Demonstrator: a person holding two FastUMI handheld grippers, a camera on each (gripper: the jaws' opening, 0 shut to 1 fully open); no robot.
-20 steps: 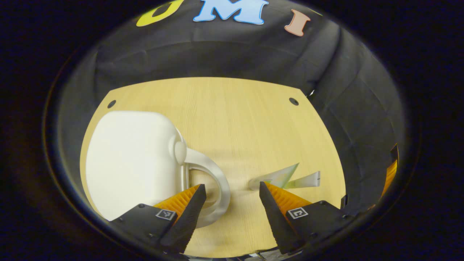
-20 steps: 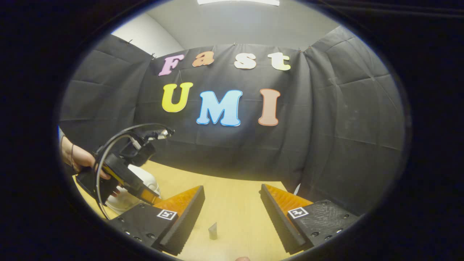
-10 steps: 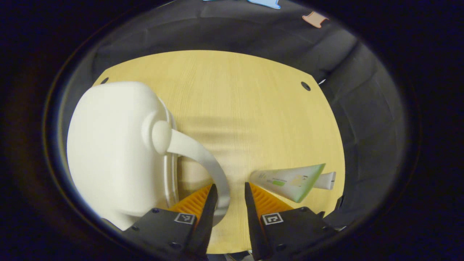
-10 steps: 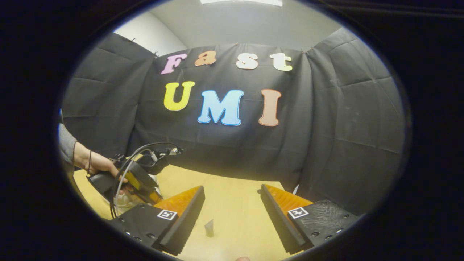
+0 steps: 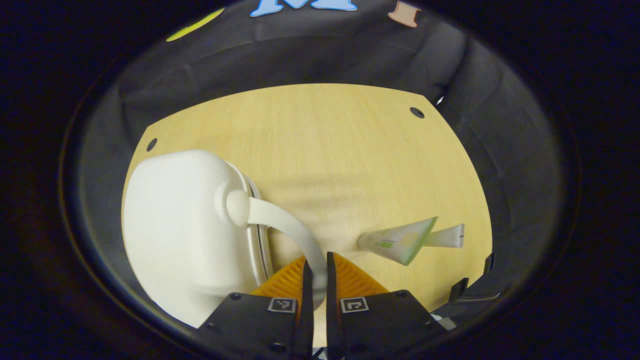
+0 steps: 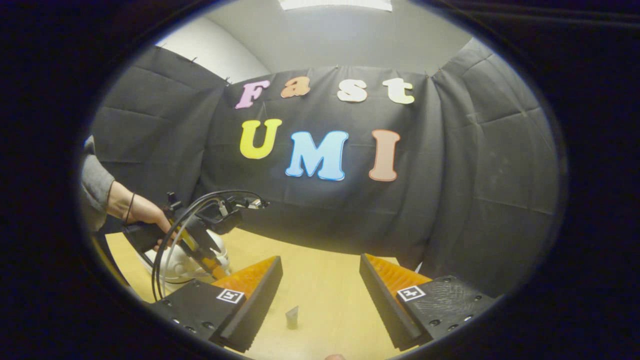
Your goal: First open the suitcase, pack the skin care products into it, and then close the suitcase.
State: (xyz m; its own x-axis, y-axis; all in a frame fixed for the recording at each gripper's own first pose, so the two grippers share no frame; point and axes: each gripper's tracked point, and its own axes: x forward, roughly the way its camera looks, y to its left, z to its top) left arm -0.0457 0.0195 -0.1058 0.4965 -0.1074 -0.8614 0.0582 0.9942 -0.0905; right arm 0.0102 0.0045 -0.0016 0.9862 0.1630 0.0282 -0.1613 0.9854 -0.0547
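- Suitcase [image 5: 185, 225]: a small white rounded case lying on the left side of the wooden table [image 5: 350, 150] in the left gripper view. Its lid seam faces right, and from this angle the case looks closed.
- Handle [image 5: 292, 232]: a white curved strap that leaves a round knob on the case's right side and arcs down toward the near edge of the table.
- Left gripper [image 5: 316, 280]: its two fingers are drawn nearly together around the lower end of the handle, which passes between them with both inner faces against it.
- Skin care tube [image 5: 400, 241]: a pale tube with green print, lying flat on the table to the right of the left gripper and well apart from the suitcase; its flat crimped end points right.
- White tube [image 5: 445, 236]: a second, slimmer one lying just behind the first, its cap end pointing right.
- Right gripper [image 6: 320, 295]: held above the table's near right part, its fingers wide apart and holding nothing.
- In the right gripper view, a hand [image 6: 142, 212] at far left holds the left gripper over the suitcase, and a small grey tube [image 6: 292, 317] lies on the table between the right gripper's fingers, not touched by them.
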